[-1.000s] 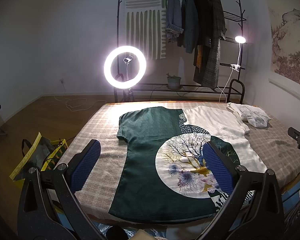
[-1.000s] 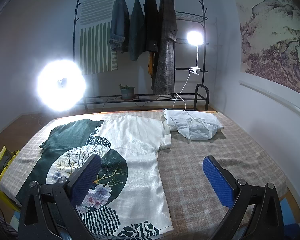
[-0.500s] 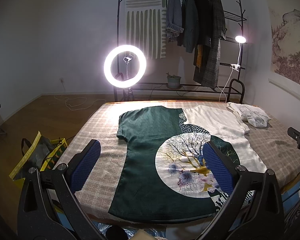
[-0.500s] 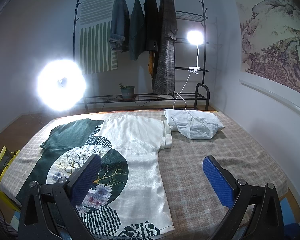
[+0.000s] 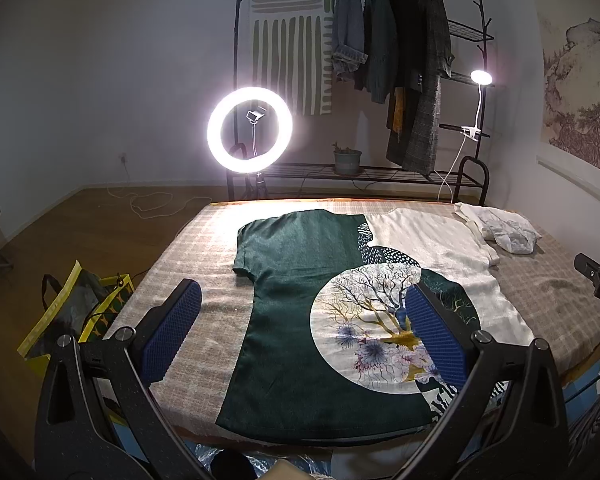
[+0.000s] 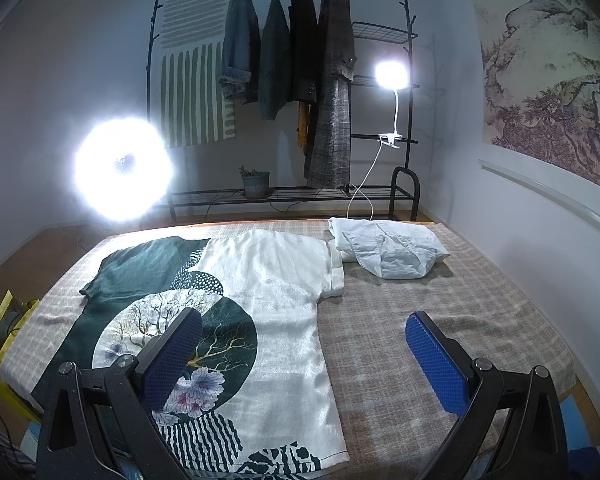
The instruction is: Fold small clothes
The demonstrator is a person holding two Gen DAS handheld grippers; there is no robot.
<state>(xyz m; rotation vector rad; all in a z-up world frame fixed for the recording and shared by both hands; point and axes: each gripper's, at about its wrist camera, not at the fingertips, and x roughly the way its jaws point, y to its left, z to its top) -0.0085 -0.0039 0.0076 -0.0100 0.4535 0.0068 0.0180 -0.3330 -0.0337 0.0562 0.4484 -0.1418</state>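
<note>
Both tongs hang spread and empty above the near edge of the bed. In the left wrist view the left gripper point(image 5: 300, 332) fills the lower frame, its blue pads point(image 5: 172, 336) wide apart over the green half of the T-shirt point(image 5: 300, 312). In the right wrist view the right gripper point(image 6: 304, 360) stands just as wide, one pad over the printed tree panel, the other over bare cover.

The T-shirt point(image 6: 236, 320) lies flat and fully spread across the centre of both frames, half dark green, half white, sleeves out, hem toward the cameras. No fold shows in it, so I judge this garment not yet started. A white garment point(image 6: 388, 248) sits bundled at the upper right of the bed, just beside the white sleeve; whether it is folded or only heaped I cannot tell.

The bed point(image 6: 440, 320) wears a pale checked cover, lightly rumpled. Behind it, across the upper frame, a black clothes rack point(image 5: 380, 60) carries jackets and a striped hanging, with a potted plant point(image 5: 347, 158) on its low shelf. A ring light point(image 5: 250, 130) glares at centre left, a clip lamp point(image 5: 480, 78) at upper right. A yellow-trimmed bag point(image 5: 76, 312) sits on the wooden floor at lower left, and a landscape mural point(image 6: 548, 80) covers the right wall.
</note>
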